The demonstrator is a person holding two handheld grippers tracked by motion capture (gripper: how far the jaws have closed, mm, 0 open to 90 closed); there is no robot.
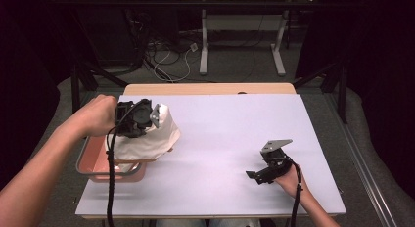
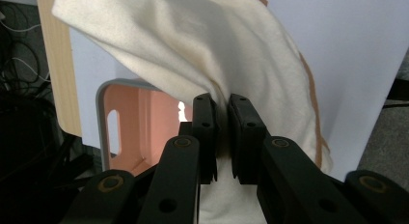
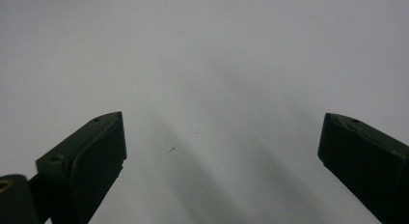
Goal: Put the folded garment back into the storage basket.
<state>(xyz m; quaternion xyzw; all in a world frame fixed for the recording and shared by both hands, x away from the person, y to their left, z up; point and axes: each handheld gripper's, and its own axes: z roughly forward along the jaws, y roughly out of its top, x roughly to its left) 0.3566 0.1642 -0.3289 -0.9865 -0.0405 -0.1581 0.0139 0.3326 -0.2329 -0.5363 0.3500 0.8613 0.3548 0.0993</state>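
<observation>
The desk (image 1: 230, 134) carries a pink bin (image 1: 93, 163) at its near-left edge, and a cream cloth (image 1: 151, 134) hangs over the bin's right rim, draping right toward the open desk. The left tool (image 2: 221, 132) is clamped on a bunched fold of the cloth, right at it. The right tool (image 1: 264, 170) rests well apart at the near right, jaws wide and empty, so the left hand is the nearer one.

Bright tabletop, dark surroundings, soft shadows

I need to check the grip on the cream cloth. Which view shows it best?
The left gripper view: the cream cloth is pinched between the left claw pads, close up. The high view shows it draped over the pink bin. The right gripper view shows bare table.
</observation>
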